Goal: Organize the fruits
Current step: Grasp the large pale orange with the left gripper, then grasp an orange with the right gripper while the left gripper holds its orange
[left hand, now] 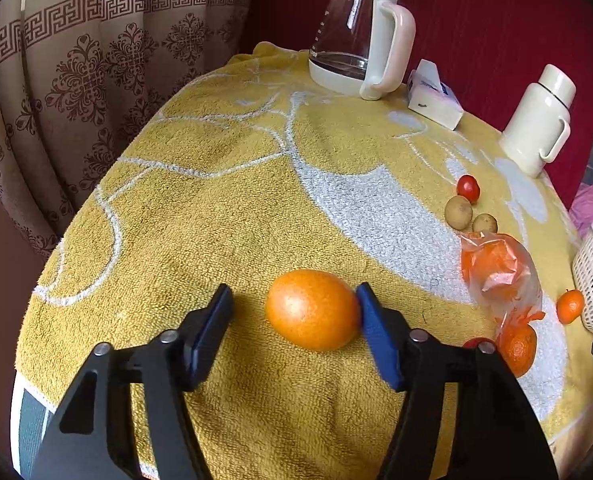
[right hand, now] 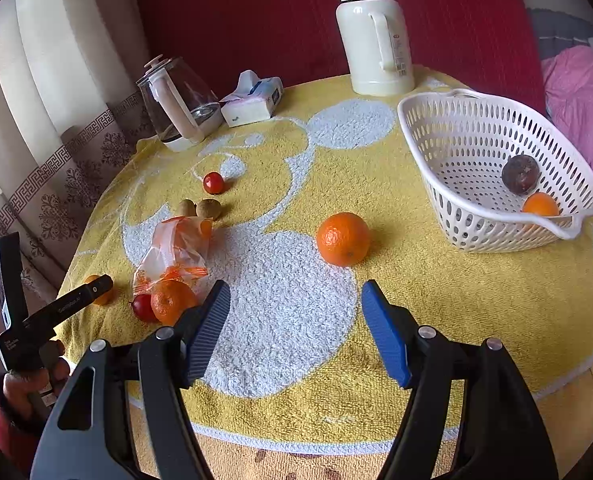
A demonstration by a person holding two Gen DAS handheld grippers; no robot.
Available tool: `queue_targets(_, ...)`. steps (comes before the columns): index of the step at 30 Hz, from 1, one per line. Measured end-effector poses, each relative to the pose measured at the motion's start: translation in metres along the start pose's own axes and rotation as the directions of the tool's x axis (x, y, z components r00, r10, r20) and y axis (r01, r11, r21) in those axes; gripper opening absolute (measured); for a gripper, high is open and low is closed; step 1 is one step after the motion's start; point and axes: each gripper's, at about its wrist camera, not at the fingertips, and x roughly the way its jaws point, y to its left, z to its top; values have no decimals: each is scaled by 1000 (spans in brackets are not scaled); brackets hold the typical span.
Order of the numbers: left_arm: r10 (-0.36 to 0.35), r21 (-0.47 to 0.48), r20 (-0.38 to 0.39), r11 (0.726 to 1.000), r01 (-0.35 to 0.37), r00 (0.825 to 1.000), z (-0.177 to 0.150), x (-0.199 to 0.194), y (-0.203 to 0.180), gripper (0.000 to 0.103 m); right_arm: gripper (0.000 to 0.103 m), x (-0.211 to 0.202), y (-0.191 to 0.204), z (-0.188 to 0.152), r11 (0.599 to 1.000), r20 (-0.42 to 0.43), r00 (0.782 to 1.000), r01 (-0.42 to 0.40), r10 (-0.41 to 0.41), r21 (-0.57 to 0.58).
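Left gripper (left hand: 292,304) spread wide; a large round orange fruit (left hand: 313,309) sits between its fingers, touching the right one only. Right gripper (right hand: 295,300) wide, holding nothing; white perforated plastic basket (right hand: 476,236) ahead-right on the towel-covered bench (right hand: 436,304).

Left tongs (left hand: 294,304) and right tongs (right hand: 295,300), both spread wide, low, level.

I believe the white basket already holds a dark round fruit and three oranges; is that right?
Not quite: in the right wrist view the white basket holds the dark round fruit and only one orange, not three.
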Motion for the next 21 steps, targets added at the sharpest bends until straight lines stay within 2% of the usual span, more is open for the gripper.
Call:
queue_targets(3,-22,29,1,999,22,1000,-1,-1,-6,45,70,2,-1,1,1000,-3,1000,7,-7,1)
queue_targets(13,-54,60,45,997,51,998,3,-21,-14,45,70,20,-6,18,999,-17,999,34,-33,13)
queue_targets(21,-76,76,89,995,70,993,11,-38,-22,45,69,47,-8,31,995,-43,994,103,-104,-12)
